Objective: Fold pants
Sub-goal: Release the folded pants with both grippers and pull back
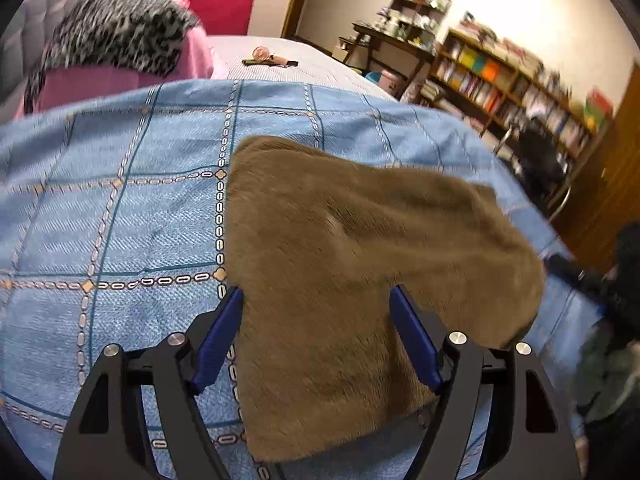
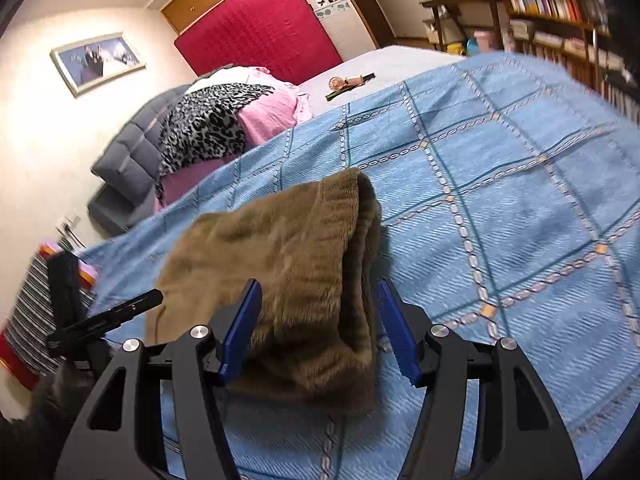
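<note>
While both the left hand-held gripper (image 1: 316, 336) and right hand-held gripper (image 2: 320, 330) stand wide, nothing is held. Press the folded pants (image 1: 360, 272) flat toward twelve o'clock on the bed (image 1: 120, 220).

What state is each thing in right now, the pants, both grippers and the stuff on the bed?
brown fleece pants: folded into a bundle, lying on the blue bedspread, not gripped.
left gripper: open, fingers either side of the pants.
right gripper: open, pants between its fingers.
blue bedspread: spread over the bed.
leopard-print cloth: draped over pink bedding.
hand mirror: lying flat on the bed.
</note>
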`<action>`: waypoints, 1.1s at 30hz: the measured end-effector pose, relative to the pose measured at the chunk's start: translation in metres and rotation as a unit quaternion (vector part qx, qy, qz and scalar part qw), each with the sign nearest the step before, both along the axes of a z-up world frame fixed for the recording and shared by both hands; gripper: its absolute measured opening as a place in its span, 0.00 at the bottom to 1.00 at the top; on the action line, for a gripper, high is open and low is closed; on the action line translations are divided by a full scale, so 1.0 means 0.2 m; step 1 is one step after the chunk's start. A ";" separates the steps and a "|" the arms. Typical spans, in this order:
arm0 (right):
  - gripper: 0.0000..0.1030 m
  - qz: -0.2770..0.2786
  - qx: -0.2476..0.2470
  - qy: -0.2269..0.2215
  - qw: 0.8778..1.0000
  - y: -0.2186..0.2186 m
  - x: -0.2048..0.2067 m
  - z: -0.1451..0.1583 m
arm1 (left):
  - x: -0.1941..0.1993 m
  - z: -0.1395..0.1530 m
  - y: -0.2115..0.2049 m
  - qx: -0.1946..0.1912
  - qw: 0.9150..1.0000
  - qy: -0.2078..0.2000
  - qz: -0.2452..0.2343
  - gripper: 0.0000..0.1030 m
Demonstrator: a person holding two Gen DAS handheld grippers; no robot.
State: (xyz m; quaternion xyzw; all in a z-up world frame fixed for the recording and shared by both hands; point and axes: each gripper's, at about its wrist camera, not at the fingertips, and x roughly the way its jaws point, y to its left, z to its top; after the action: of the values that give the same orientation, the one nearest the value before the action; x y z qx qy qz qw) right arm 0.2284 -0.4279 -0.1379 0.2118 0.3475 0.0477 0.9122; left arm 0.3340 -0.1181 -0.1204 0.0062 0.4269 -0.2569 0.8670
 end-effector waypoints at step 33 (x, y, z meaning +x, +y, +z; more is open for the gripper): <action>0.64 -0.047 -0.112 0.072 0.990 0.18 -0.03 -0.11 | -0.19 0.00 -0.02 0.077 0.996 -0.014 0.041 0.79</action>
State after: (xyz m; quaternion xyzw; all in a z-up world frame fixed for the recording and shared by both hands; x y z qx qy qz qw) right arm 0.2219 -0.3917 -0.1605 0.1271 0.4054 -0.0503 0.9038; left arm 0.2953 -0.1216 -0.1198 0.0591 0.4329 -0.1878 0.8797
